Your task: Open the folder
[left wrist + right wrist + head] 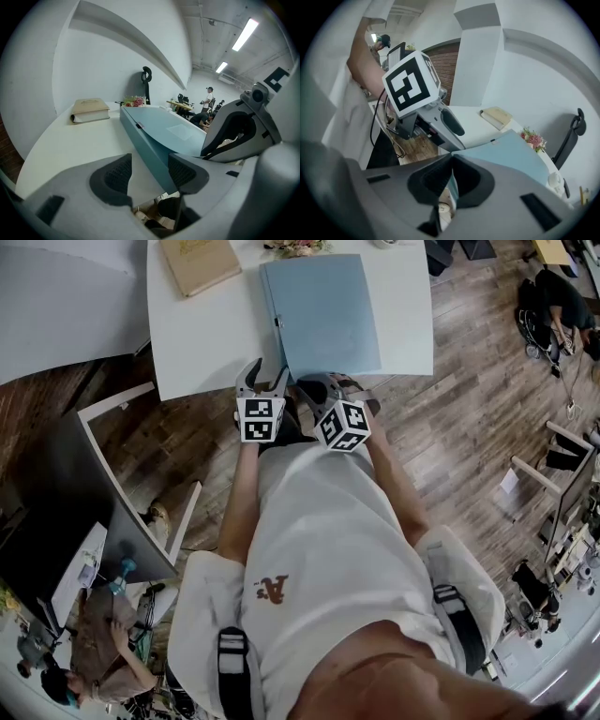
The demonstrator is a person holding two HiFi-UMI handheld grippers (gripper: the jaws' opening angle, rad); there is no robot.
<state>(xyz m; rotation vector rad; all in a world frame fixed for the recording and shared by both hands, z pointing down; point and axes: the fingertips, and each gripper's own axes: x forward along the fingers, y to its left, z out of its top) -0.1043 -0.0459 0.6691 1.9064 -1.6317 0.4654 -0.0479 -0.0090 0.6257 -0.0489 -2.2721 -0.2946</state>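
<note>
A light blue folder (323,315) lies closed on the white table (202,343), its near edge at the table's front. My right gripper (323,388) is at the folder's near edge and is shut on the thin blue front cover (511,157), whose corner sits pinched between the pads (451,176). My left gripper (266,381) stands open at the folder's near left corner. In the left gripper view the folder's spine (147,143) runs down between the spread jaws (147,171), close to the right pad, with no pad pressing on it.
A tan book (199,263) lies at the table's far left, and a small bunch of flowers (298,247) stands behind the folder. A dark desk with a white frame (112,512) is to my left on the wooden floor. People sit further off in the room.
</note>
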